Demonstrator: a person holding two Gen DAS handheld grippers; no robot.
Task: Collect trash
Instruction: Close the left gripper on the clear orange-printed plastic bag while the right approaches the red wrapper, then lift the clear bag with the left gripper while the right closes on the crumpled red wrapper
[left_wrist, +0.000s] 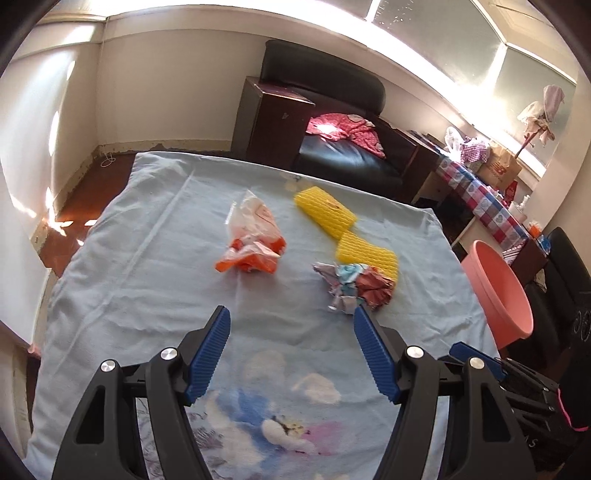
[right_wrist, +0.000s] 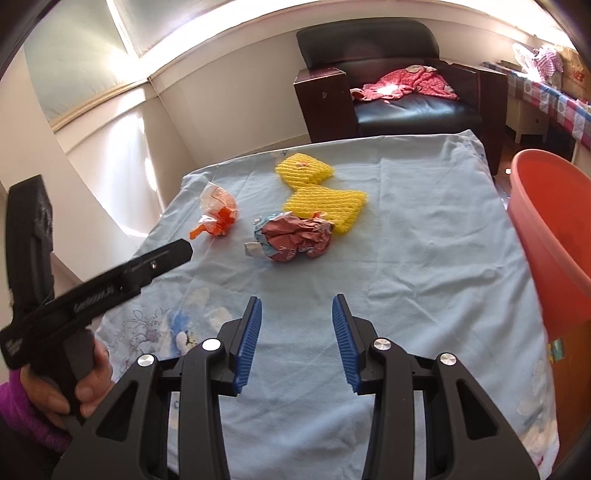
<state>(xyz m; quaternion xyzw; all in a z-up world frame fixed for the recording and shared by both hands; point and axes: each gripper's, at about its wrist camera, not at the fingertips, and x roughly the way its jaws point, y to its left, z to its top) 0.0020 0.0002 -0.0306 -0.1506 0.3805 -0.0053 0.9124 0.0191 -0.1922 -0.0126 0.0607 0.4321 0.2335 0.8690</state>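
Nothing collected yet: all the trash still lay on the cloth-covered counter (right_wrist: 424, 258).

Nearest, the left hand-held gripper (left_wrist: 291, 317) gaped wide and empty, the right hand-held gripper (right_wrist: 297, 308) stood partly open, also empty. Beyond them lay the crumpled wrapper (right_wrist: 293, 240), the orange-and-clear plastic bag (left_wrist: 255, 236), then two yellow foam nets (left_wrist: 347, 229). The pink tub (right_wrist: 546, 229), probably the bin, showed nothing inside.

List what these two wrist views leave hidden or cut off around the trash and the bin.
- Bin: right wrist view cuts off its right side; its bottom is out of sight.
- Bin, left wrist view: base hidden behind the cloth edge.
- Lower yellow net: near end hidden by the crumpled wrapper.
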